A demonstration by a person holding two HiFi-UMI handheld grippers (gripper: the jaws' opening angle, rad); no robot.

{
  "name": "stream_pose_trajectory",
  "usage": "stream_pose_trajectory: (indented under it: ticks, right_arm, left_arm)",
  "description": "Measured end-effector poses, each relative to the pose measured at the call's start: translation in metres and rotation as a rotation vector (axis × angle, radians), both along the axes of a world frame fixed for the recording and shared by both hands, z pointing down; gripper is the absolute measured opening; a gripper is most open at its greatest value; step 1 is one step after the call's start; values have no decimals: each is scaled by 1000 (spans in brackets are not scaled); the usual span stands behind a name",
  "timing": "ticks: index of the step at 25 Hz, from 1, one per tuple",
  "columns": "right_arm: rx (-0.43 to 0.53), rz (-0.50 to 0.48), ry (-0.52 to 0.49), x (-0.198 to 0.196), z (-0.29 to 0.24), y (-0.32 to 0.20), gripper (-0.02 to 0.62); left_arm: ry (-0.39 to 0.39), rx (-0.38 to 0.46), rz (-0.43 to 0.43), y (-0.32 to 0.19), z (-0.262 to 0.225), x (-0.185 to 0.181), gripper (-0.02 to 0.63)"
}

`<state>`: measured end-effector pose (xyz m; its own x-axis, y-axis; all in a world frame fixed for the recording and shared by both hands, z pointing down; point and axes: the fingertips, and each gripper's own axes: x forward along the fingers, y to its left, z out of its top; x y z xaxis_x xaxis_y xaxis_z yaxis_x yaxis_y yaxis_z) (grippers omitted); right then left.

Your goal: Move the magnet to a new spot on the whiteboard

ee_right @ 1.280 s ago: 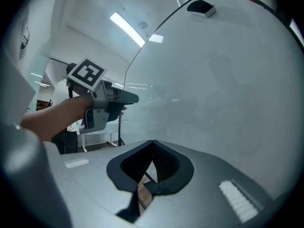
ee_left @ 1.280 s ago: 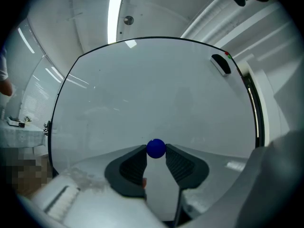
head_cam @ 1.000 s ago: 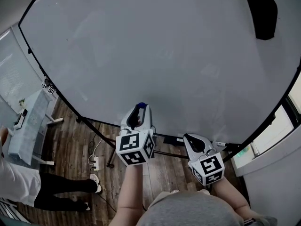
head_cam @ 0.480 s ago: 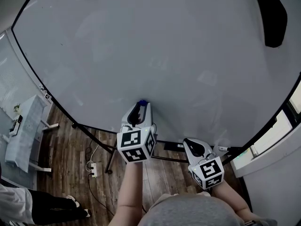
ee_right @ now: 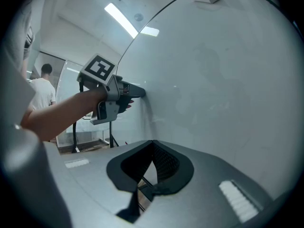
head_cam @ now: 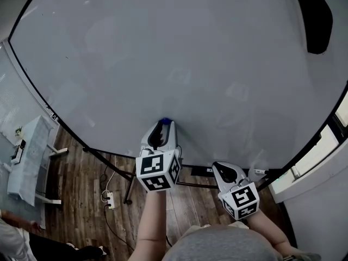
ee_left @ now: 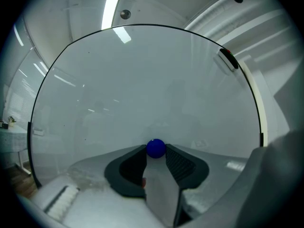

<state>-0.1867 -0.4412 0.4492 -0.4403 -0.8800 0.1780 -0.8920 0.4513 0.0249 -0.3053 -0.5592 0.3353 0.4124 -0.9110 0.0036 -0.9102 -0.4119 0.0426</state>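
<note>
A small blue round magnet (head_cam: 166, 120) sits between the tips of my left gripper (head_cam: 165, 123), right against the lower part of the big whiteboard (head_cam: 190, 64). In the left gripper view both pads press on the magnet (ee_left: 155, 147), and the left gripper (ee_left: 156, 149) is shut on it. My right gripper (head_cam: 219, 163) hangs lower and to the right, near the board's bottom edge, away from the magnet. Its jaws meet at the tips, so the right gripper (ee_right: 152, 142) is shut with nothing in it. From that view the left gripper (ee_right: 141, 93) touches the board.
A black eraser (head_cam: 315, 20) sticks to the board's upper right. Below the board are its stand legs, a power strip (head_cam: 110, 201) on the wooden floor and a light table (head_cam: 30, 151) at the left. A person in a white shirt (ee_right: 45, 91) stands behind.
My left gripper has slid the magnet slightly left along the board, away from the eraser. The person at the bottom left has walked almost out of the head view. The right gripper has kept still.
</note>
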Motion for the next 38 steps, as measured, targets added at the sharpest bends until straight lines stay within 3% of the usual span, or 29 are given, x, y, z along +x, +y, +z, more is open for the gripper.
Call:
stream_pose_trajectory:
  ticks: [8, 18, 21, 32, 38]
  right_arm:
    - [-26, -2, -11, -1, 9, 3, 2]
    - [-17, -64, -2, -10, 2, 20, 3]
    - [-9, -72, -5, -8, -3, 31, 3]
    - [-7, -109, -12, 1, -16, 101, 3]
    - [3, -117, -15, 12, -22, 149, 3]
  left_arm:
    - [6, -9, -5, 7, 7, -2, 134]
    - [78, -19, -41, 48, 20, -17, 133]
    - [83, -39, -59, 68, 28, -18, 131]
    - [115, -115, -136, 169, 62, -22, 8]
    - [116, -144, -117, 233, 80, -10, 3]
